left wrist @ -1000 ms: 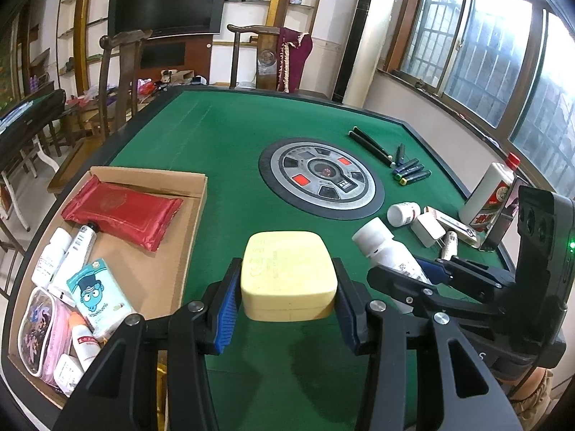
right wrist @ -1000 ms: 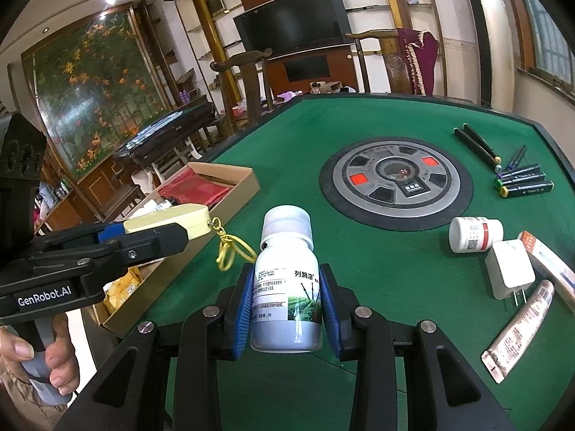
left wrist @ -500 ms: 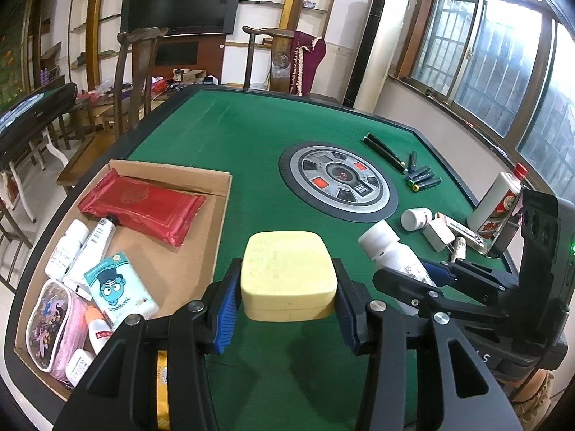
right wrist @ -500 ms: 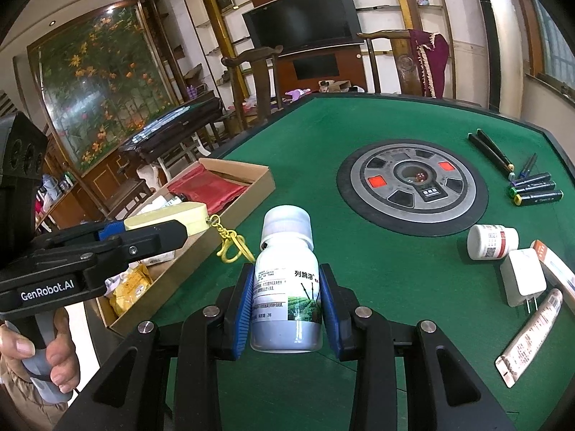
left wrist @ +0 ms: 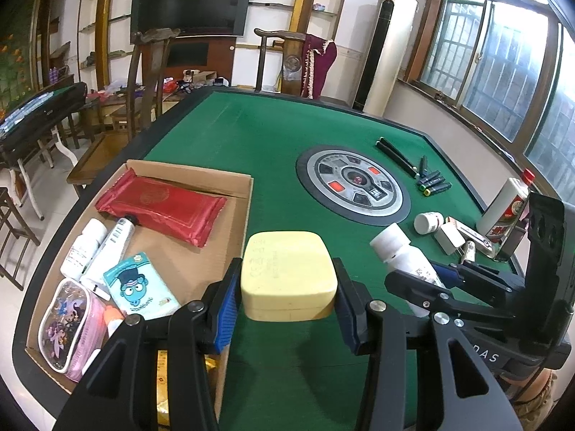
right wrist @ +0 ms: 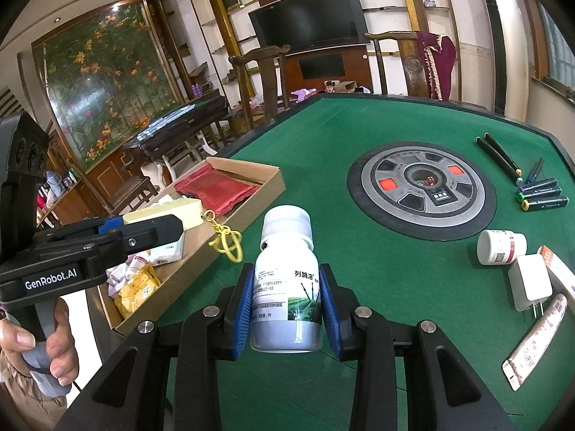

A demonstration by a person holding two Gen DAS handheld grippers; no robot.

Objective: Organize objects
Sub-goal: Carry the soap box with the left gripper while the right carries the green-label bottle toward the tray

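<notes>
Since a second ago the left claw (left wrist: 287, 287) has drifted sideways toward the shallow brown cardboard box (left wrist: 248, 194), whose right wall now sits just under its left blue pad; its grip has not changed. It pinches a pale yellow rounded-square plastic case (left wrist: 289, 274) between both pads, held above the green felt table (left wrist: 230, 136) at the box's edge. From the right wrist view, a yellow clip and cord (right wrist: 224, 240) dangle from that case over the box wall.

Right of it, the right claw (right wrist: 285, 305) is pressed onto a white plastic bottle with a white cap and a printed label (right wrist: 285, 287), gripped at the body and held clear of the felt. A person's hand (right wrist: 39, 341) wraps the grey handle of the left device.

Inside the box lie a pink cartoon pouch (left wrist: 68, 327), a teal tissue pack with a cartoon face (left wrist: 140, 287), two white tubes and, farther back, a red foil packet (left wrist: 161, 208).

Farther on the felt sit a small white pill bottle (right wrist: 501, 246), a white charger plug (right wrist: 530, 282), the round grey centre panel (right wrist: 422, 188) and dark marker pens (right wrist: 542, 194).
</notes>
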